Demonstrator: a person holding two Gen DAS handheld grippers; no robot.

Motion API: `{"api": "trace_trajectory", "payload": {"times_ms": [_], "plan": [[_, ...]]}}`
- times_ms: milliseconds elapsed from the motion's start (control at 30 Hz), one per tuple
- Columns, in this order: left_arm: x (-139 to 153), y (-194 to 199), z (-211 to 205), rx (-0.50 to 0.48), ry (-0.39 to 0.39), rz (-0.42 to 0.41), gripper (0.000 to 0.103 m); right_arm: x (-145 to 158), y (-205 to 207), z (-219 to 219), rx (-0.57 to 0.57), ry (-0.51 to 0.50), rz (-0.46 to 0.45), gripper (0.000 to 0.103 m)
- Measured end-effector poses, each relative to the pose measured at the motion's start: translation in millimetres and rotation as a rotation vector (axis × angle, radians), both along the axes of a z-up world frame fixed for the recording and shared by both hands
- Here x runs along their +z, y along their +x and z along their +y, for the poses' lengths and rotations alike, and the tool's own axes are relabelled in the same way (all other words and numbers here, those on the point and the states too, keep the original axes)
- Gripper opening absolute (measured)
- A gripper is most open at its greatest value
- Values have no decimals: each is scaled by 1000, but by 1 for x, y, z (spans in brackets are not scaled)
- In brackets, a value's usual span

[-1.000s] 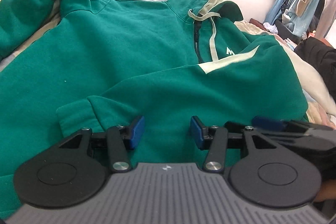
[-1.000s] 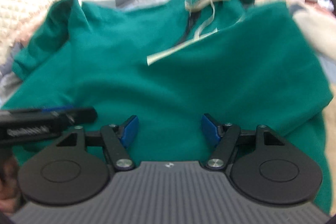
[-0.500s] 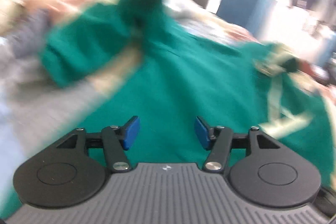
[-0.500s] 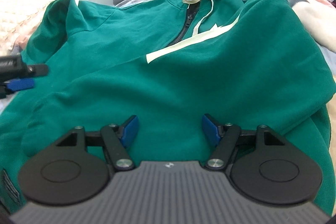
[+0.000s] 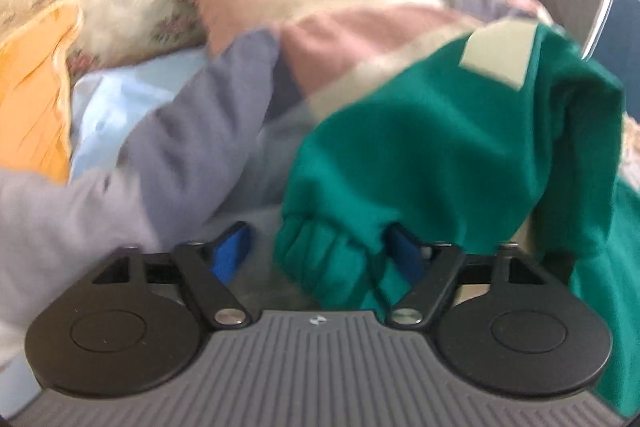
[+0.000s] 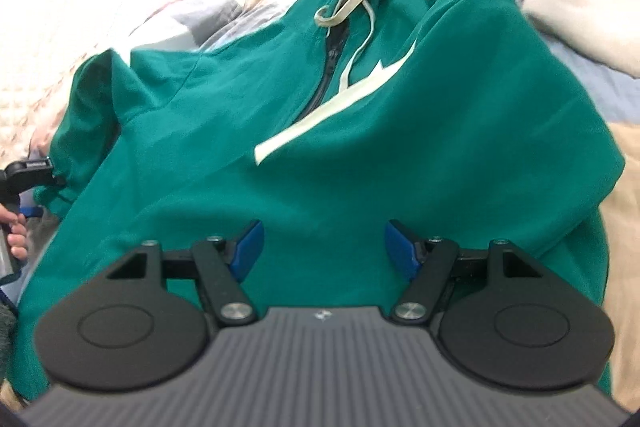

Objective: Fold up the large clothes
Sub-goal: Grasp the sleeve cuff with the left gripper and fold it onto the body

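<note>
A green zip hoodie (image 6: 360, 131) with cream drawstrings and a cream stripe lies spread on a bed, hood at the far end. In the left wrist view its left sleeve (image 5: 440, 147) lies bunched, and the ribbed cuff (image 5: 324, 259) sits between the open blue fingers of my left gripper (image 5: 320, 259). My right gripper (image 6: 322, 247) is open and empty, hovering low over the hoodie's lower front. The left gripper (image 6: 28, 175) also shows at the far left of the right wrist view, at the sleeve end.
The bed carries a patchwork quilt (image 5: 180, 147) in lilac, pink and pale blue, and an orange cloth (image 5: 32, 99) at the left. A white fluffy blanket (image 6: 580, 3) lies right of the hoodie. A wall and a blue panel stand behind.
My left gripper has swung left from the hoodie's front to the left sleeve, and the cuff now sits between its open fingers. My right gripper stayed over the lower front.
</note>
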State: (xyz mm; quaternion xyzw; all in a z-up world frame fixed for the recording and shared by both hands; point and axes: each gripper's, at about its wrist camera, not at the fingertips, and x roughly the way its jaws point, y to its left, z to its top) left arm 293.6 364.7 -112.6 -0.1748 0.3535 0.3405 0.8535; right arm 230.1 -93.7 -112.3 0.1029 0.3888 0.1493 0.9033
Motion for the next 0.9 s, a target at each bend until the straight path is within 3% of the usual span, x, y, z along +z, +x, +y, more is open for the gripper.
{"api": "trace_trajectory", "payload": {"times_ms": [33,100,167,267,333,467,667,767,900], "plan": [[4,5,-1,-13,13,13,46,1,2,-1,-7,1,-4,69],[14,14,-5,-35,68,44,33,3,4,-6,-16,8,-8,69],[34,20,-10,-52,176,64,30,4,5,-14,-11,26,-24,69],[75,24,-18,-71,351,76,27,6,-1,-22,-7,-38,-69,69],[110,27,-27,-101,480,80,27,9,-5,-30,-10,-19,-74,69],[190,23,-56,-188,651,25,26,20,-13,-43,-26,33,-66,69],[273,6,-164,-475,899,-39,26,32,-27,-53,-42,34,-100,69],[289,-10,-233,-638,955,-56,27,40,-35,-62,-48,67,-123,69],[283,-42,-330,-849,956,-69,27,49,-49,-74,-50,93,-161,70]]}}
